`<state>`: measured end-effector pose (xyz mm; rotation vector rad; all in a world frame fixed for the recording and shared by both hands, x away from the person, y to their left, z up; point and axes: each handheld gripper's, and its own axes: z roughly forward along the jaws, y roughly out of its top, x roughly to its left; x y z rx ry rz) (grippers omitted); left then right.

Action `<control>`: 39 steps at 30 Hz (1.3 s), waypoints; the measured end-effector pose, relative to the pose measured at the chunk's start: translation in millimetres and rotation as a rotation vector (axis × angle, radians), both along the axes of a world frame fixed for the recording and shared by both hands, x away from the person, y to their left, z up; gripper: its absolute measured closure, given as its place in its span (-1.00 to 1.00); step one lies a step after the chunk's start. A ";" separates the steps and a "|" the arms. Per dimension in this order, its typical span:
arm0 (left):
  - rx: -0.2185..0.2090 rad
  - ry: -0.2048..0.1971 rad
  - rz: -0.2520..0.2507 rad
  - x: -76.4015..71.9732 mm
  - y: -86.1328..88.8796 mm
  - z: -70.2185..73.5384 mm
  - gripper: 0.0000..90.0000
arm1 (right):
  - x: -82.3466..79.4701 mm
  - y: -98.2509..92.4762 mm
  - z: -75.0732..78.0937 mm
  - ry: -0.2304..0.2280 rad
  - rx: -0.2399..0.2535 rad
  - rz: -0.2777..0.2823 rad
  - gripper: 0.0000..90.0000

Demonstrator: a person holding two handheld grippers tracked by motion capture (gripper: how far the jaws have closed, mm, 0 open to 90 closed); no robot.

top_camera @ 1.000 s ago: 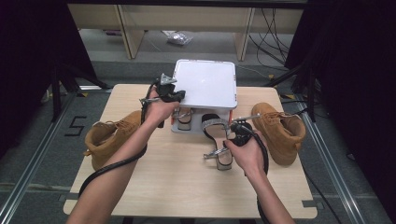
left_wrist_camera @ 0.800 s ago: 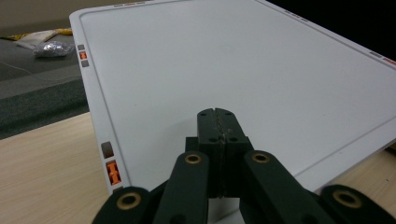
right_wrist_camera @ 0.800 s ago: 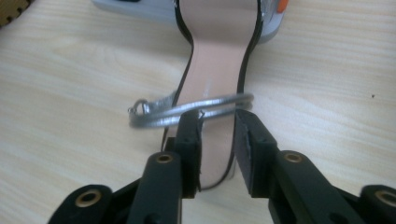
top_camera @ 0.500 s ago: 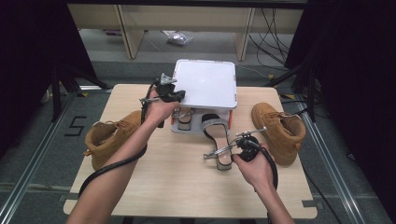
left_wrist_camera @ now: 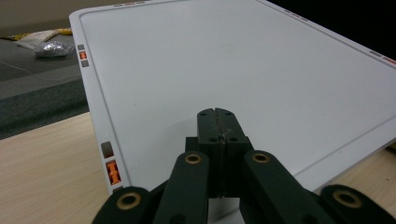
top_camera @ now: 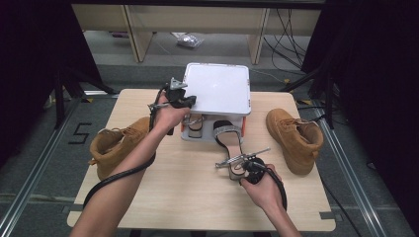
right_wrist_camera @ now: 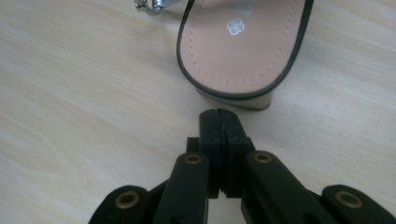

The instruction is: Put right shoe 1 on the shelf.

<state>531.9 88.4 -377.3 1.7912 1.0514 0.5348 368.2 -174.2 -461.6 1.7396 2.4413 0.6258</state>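
Note:
A black high-heeled sandal (top_camera: pixel 228 139) with a tan insole (right_wrist_camera: pixel 243 46) lies on the wooden table (top_camera: pixel 188 197), its toe toward the white box. My right gripper (top_camera: pixel 241 168) is low over the table just behind the sandal's heel end. Its jaws (right_wrist_camera: pixel 219 113) are shut with nothing between them, a short gap from the heel. My left gripper (top_camera: pixel 191 100) is shut and empty, with its tips (left_wrist_camera: pixel 217 112) over the near left corner of the white box lid (left_wrist_camera: pixel 243 60).
The white box (top_camera: pixel 217 89) stands at the back middle on a low rack with a second sandal (top_camera: pixel 195 123) under it. A tan boot (top_camera: pixel 116 143) lies at the left and another tan boot (top_camera: pixel 294 138) at the right. Bare wood spreads along the near side.
My right gripper has drawn back toward the near edge and sunk to the table behind the sandal's heel. The left gripper has stayed on the box lid.

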 end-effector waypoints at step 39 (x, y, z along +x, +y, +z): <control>0.004 -0.002 -0.003 0.0 -0.4 0.1 0.99 | 51.0 32.2 10.8 -0.166 0.039 0.049 1.00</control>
